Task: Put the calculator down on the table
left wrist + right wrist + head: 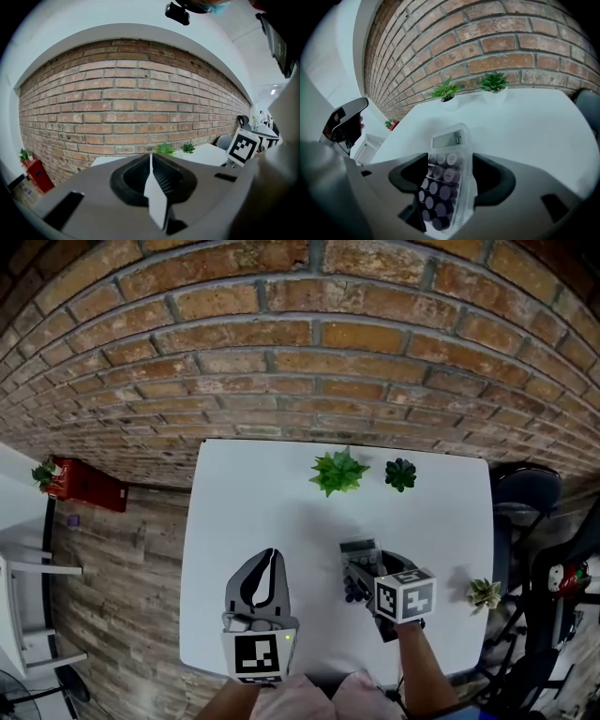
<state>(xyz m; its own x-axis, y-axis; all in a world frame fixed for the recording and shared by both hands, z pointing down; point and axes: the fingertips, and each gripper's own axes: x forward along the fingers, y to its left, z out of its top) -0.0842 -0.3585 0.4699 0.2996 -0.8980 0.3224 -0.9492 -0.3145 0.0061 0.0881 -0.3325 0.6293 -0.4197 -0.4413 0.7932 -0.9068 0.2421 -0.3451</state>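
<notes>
Plastic calculator between jaws of right tool — released; left tool clenched, empty.

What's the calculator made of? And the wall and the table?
The calculator looks like clear, glossy plastic: you can see through its rim, and the round keys look like dark purple plastic. The wall is rough red-brown brick with pale mortar lines. The table has a smooth white top; painted wood or laminate, I can't tell.
</notes>
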